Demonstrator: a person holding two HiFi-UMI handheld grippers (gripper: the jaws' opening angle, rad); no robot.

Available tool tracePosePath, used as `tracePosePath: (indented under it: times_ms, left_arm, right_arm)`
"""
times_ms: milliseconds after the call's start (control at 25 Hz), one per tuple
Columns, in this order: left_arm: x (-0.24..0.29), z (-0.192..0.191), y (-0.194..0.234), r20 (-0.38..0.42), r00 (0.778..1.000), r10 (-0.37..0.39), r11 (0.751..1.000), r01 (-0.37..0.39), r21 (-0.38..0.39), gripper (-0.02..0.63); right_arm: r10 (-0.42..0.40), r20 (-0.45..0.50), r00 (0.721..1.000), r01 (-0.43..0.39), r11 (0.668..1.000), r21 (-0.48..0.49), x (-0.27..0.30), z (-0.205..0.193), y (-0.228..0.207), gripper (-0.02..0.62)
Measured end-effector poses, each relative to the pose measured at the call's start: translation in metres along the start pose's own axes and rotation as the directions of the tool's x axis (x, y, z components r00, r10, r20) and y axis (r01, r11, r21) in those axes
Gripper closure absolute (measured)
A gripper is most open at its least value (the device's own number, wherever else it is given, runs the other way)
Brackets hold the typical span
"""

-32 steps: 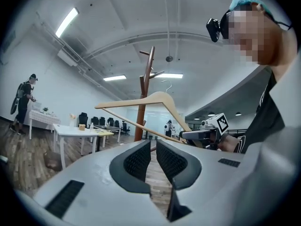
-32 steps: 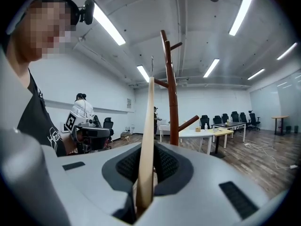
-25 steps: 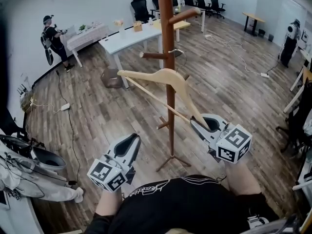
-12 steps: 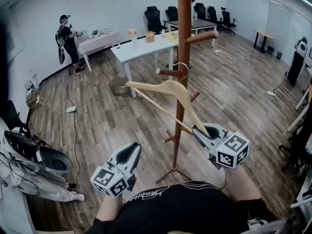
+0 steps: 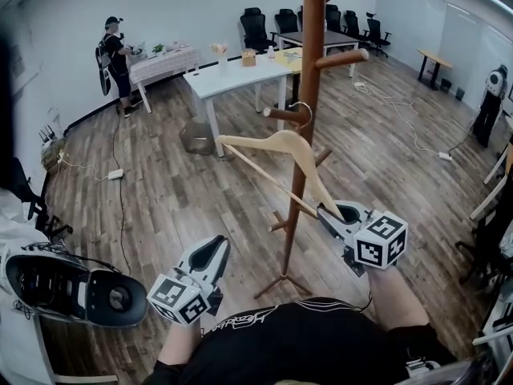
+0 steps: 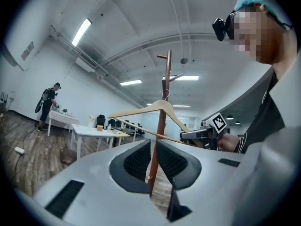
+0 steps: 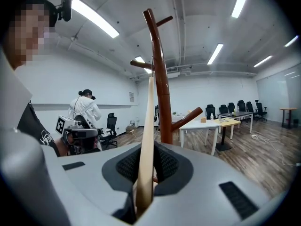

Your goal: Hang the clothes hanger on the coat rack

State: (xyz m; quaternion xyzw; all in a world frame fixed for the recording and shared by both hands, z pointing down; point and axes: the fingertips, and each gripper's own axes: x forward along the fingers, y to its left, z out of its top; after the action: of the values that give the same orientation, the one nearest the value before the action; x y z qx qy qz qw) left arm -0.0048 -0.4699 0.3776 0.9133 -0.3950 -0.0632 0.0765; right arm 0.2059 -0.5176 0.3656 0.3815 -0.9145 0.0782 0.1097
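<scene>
The brown wooden coat rack (image 5: 309, 119) stands on the floor in front of me, with pegs slanting off its pole. My right gripper (image 5: 327, 213) is shut on one end of the pale wooden hanger (image 5: 276, 147). The hanger's metal hook (image 5: 303, 112) sits right at a short peg (image 5: 282, 114); whether it rests on the peg I cannot tell. In the right gripper view the hanger arm (image 7: 149, 126) rises between the jaws beside the pole (image 7: 160, 79). My left gripper (image 5: 220, 245) is lower left, shut and empty, pointing at the pole (image 6: 164, 79) and the hanger (image 6: 155, 106).
A white table (image 5: 240, 70) and a waste basket (image 5: 196, 139) stand behind the rack, with office chairs (image 5: 260, 24) farther back. One person (image 5: 112, 50) stands far left, another (image 5: 489, 95) far right. A dark device (image 5: 72, 287) juts in at the lower left.
The head view has tilted up, showing more of the pole. My right gripper and the hanger have shifted slightly toward the pole. The hook stays by the short peg.
</scene>
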Motion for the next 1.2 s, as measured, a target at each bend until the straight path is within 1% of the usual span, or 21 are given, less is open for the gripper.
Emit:
tracePosePath:
  times_ms: [280, 520, 600, 720, 800, 840, 880, 920, 1000, 1040, 1120, 1200]
  left_arm:
    - [-0.012, -0.006, 0.0, 0.012, 1.0, 0.019, 1.0, -0.019, -0.016, 0.563]
    - [-0.028, -0.01, -0.006, 0.013, 1.0, 0.022, 0.999, -0.021, -0.033, 0.563]
    - [-0.033, -0.009, -0.008, 0.014, 1.0, 0.023, 0.999, -0.022, -0.035, 0.563]
    - [-0.04, -0.006, -0.01, 0.013, 1.0, 0.012, 0.999, -0.012, -0.031, 0.564]
    - [-0.048, -0.006, -0.013, 0.007, 1.0, 0.003, 1.0, -0.002, -0.023, 0.565]
    - [-0.052, -0.006, -0.014, 0.004, 1.0, -0.001, 1.0, 0.001, -0.016, 0.563]
    - [-0.057, -0.006, -0.014, 0.003, 1.0, -0.003, 1.0, 0.003, -0.007, 0.563]
    - [-0.063, -0.007, -0.015, 0.003, 1.0, -0.002, 1.0, 0.002, 0.001, 0.565]
    - [-0.074, -0.008, -0.016, 0.008, 1.0, 0.002, 1.0, -0.003, 0.007, 0.563]
    - [-0.08, -0.008, -0.016, 0.01, 1.0, 0.003, 1.0, -0.003, 0.01, 0.563]
    - [-0.091, -0.008, -0.017, 0.011, 1.0, 0.001, 1.0, -0.001, 0.014, 0.563]
    - [-0.1, -0.009, -0.018, 0.007, 1.0, -0.005, 1.0, 0.005, 0.017, 0.563]
  right_arm:
    - [-0.007, -0.041, 0.999, 0.008, 1.0, 0.02, 0.006, -0.018, 0.0, 0.534]
    - [-0.014, -0.03, 0.999, 0.016, 0.997, 0.07, 0.004, -0.023, 0.002, 0.534]
    - [-0.007, -0.014, 1.0, 0.008, 0.995, 0.102, 0.004, -0.022, 0.002, 0.534]
    - [0.03, 0.045, 0.999, -0.038, 0.984, 0.173, 0.002, -0.018, 0.007, 0.532]
    - [0.037, 0.082, 0.996, -0.052, 0.979, 0.199, -0.002, -0.02, 0.013, 0.526]
    - [0.035, 0.096, 0.995, -0.054, 0.978, 0.203, -0.004, -0.021, 0.016, 0.504]
    - [0.031, 0.109, 0.994, -0.052, 0.979, 0.199, -0.005, -0.022, 0.02, 0.465]
    - [0.02, 0.122, 0.992, -0.042, 0.981, 0.187, -0.007, -0.022, 0.022, 0.424]
    - [-0.029, 0.145, 0.989, 0.009, 0.99, 0.14, -0.014, -0.023, 0.026, 0.366]
    - [-0.061, 0.156, 0.986, 0.044, 0.993, 0.111, -0.019, -0.023, 0.027, 0.351]
    - [-0.126, 0.177, 0.976, 0.118, 0.991, 0.058, -0.029, -0.02, 0.033, 0.342]
    - [-0.205, 0.207, 0.957, 0.208, 0.978, 0.008, -0.042, -0.015, 0.039, 0.337]
